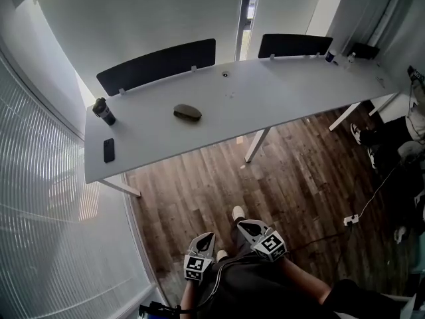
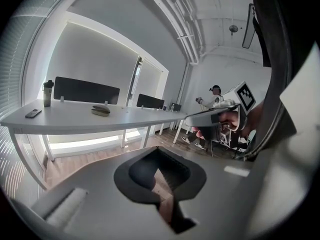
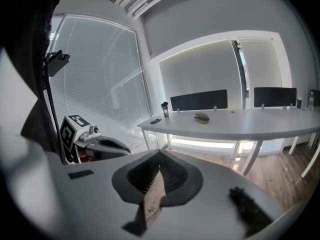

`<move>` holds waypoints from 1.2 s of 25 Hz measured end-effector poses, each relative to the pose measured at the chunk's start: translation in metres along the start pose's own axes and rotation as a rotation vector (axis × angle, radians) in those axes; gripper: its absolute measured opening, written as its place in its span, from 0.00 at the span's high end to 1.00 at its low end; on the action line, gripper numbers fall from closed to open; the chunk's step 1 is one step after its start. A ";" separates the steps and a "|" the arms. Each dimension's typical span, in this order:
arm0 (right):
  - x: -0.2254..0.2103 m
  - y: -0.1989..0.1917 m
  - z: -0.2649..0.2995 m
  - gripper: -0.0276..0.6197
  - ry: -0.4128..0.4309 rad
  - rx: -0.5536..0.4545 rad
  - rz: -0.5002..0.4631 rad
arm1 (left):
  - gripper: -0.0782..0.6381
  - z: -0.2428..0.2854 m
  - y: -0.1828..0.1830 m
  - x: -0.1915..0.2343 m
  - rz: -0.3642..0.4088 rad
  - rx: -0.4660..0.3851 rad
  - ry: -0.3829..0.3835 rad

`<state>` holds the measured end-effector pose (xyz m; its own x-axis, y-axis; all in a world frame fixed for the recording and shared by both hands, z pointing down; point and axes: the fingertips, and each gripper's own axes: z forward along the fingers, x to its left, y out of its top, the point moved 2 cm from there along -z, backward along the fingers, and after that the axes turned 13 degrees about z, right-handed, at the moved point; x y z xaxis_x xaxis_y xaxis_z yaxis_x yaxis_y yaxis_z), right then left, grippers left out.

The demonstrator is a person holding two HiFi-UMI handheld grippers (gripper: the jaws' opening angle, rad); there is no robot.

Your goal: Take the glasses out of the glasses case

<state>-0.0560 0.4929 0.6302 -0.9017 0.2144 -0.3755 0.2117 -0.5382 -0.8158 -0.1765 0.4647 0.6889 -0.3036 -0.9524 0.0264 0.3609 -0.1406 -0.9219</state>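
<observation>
Left gripper (image 1: 207, 238), right gripper (image 1: 246, 227): jaws together, empty, well apart from table (image 1: 285, 92). Glasses case (image 1: 187, 112) lies shut on tabletop. Likely light, rigid, slippery shell: pin base, lift lid at seam. Glasses unseen, probably fragile: take by temple.

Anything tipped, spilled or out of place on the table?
Nothing stands out. On the table, the glasses case lies flat and looks closed, the bottle stands upright at the left end, the phone lies flat nearby. No spill. The left gripper and right gripper, jaws shut and empty, are well short of it.
</observation>
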 end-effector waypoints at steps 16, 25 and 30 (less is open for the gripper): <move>-0.113 0.075 0.024 0.95 -0.040 -0.020 0.051 | 0.89 0.110 0.057 0.043 0.040 0.048 -0.065; -0.194 0.097 0.002 0.95 -0.078 -0.080 0.119 | 0.89 0.181 0.068 0.016 0.073 0.131 -0.149; -0.233 0.109 0.002 0.95 -0.049 -0.100 0.139 | 0.89 0.204 0.084 0.017 0.090 0.167 -0.135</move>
<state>0.1768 0.3828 0.6298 -0.8779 0.1025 -0.4678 0.3698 -0.4754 -0.7982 0.0282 0.3811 0.6903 -0.1471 -0.9891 0.0083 0.5255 -0.0852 -0.8465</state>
